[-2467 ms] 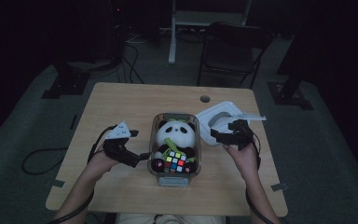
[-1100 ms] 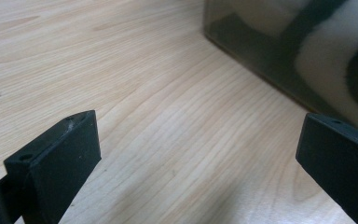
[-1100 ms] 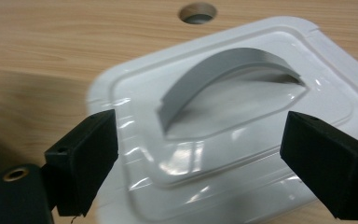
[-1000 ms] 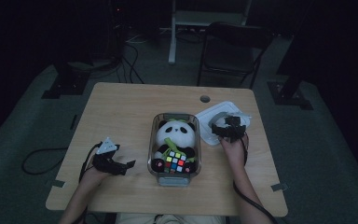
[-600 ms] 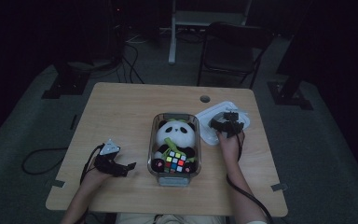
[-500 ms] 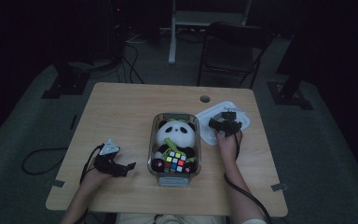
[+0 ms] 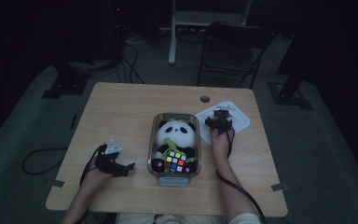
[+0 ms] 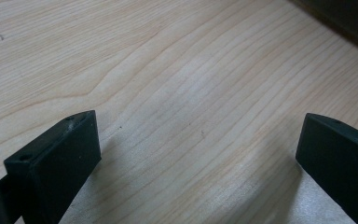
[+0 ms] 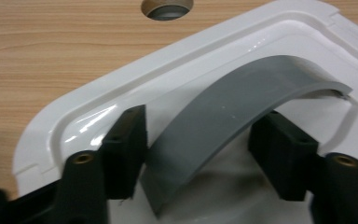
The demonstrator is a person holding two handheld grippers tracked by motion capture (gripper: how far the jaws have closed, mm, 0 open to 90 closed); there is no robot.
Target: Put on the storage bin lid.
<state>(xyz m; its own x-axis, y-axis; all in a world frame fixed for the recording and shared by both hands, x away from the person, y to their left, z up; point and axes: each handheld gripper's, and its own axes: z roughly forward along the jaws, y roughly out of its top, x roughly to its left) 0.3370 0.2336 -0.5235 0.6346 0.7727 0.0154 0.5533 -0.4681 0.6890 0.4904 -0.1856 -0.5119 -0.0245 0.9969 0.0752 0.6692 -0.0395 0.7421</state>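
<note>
A white lid (image 7: 240,119) lies flat on the table at the right of a clear container (image 7: 154,140). The container holds a panda plush (image 7: 177,133) and a colourful puzzle cube (image 7: 175,161). My right gripper (image 7: 219,119) sits on the lid. In the right gripper view its jaws press both edges of the lid's grey arched handle (image 9: 242,93), so the right gripper (image 9: 198,149) is shut on it above the white lid (image 9: 88,107). My left gripper (image 7: 127,168) rests on the table left of the container. The left gripper (image 8: 196,158) is open over bare wood.
The wooden table (image 7: 121,107) has a cable hole (image 7: 205,99) near its far edge, also seen as the hole (image 9: 167,7) beyond the lid. A dark chair (image 7: 233,46) stands behind the table. Cables trail from both grippers toward the person.
The right gripper carried the raised lid away from the container and set it flat on the table. The left gripper drew back toward the table's near left and stopped.
</note>
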